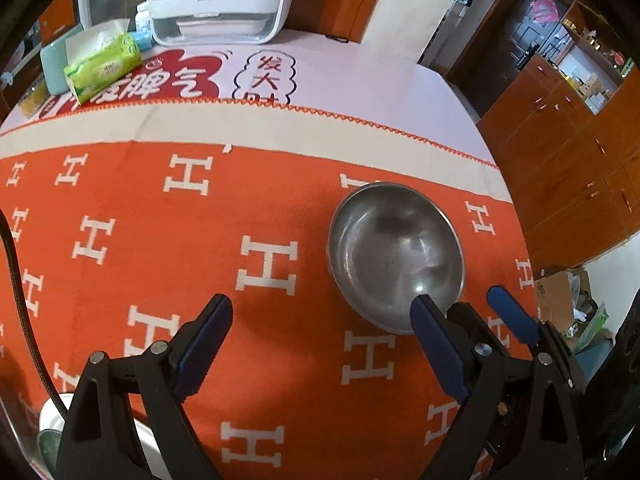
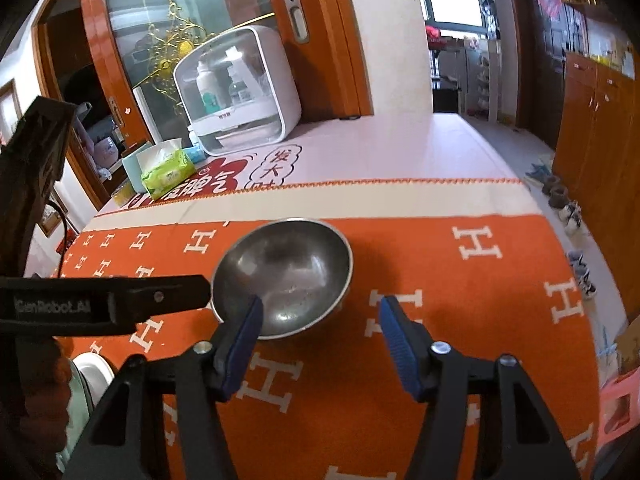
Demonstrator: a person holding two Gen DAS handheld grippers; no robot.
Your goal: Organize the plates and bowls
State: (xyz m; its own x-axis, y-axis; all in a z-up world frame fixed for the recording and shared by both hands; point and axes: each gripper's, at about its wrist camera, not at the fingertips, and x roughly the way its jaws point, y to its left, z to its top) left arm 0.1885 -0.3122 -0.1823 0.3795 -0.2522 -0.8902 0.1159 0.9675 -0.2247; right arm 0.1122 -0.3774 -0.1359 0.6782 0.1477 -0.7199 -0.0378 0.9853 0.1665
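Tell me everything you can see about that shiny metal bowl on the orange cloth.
The metal bowl is round, fairly shallow and looks like dull, scuffed steel with a thin rim. It stands upright and empty on the orange cloth patterned with white H letters, near the cloth's cream border. The right gripper has one blue finger over the near rim, but nothing grips the bowl yet.

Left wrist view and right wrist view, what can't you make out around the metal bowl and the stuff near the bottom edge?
- White dish, left wrist view: cut off by the frame edge and covered by the left claw, so its kind is unclear.
- Metal bowl, right wrist view: near rim hidden behind a finger of the right claw; contact unclear.
- Bottles in the white cabinet: labels too small.
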